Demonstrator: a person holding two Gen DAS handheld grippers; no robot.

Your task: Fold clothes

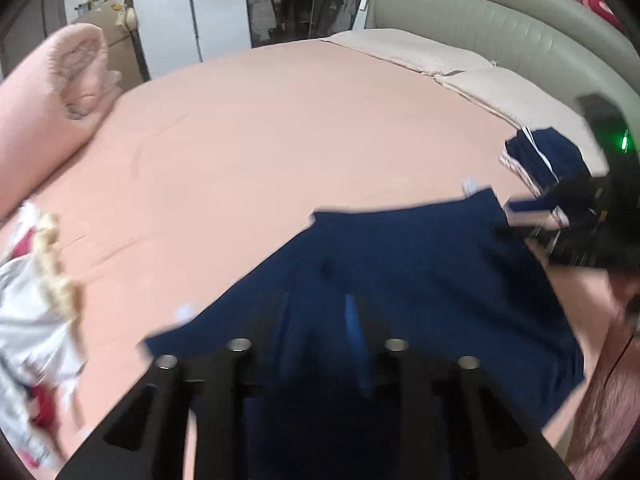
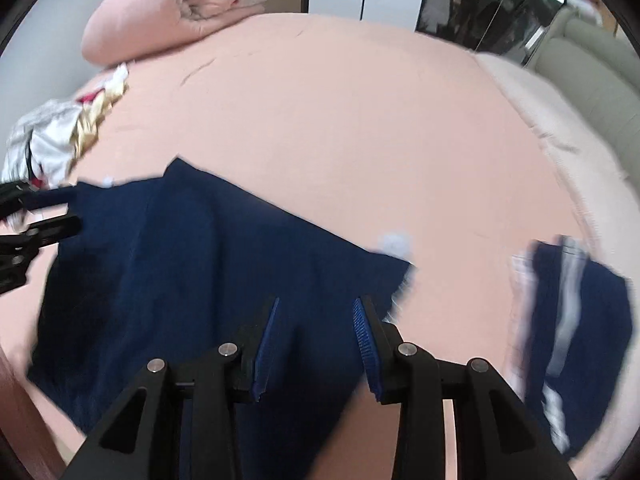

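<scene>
Matt navy cloth garment (image 2: 192,264) on smooth pink cotton-like sheet (image 2: 340,120); padded leathery headboard (image 1: 500,28).

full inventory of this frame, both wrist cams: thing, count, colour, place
bed sheet: 1, pink, covers the bed
navy garment: 1, dark blue, spread on the near part of the sheet
folded garment: 1, navy with white stripes, right of the spread one
rolled duvet: 1, pink, far left corner
clothes pile: 1, white, cream and red, left edge
pillows: 2, beige, by the headboard
headboard: 1, grey, padded
left hand-held gripper: 1, black, over the navy garment; blurred
right hand-held gripper: 1, black with blue pads, jaws apart over the navy garment
</scene>
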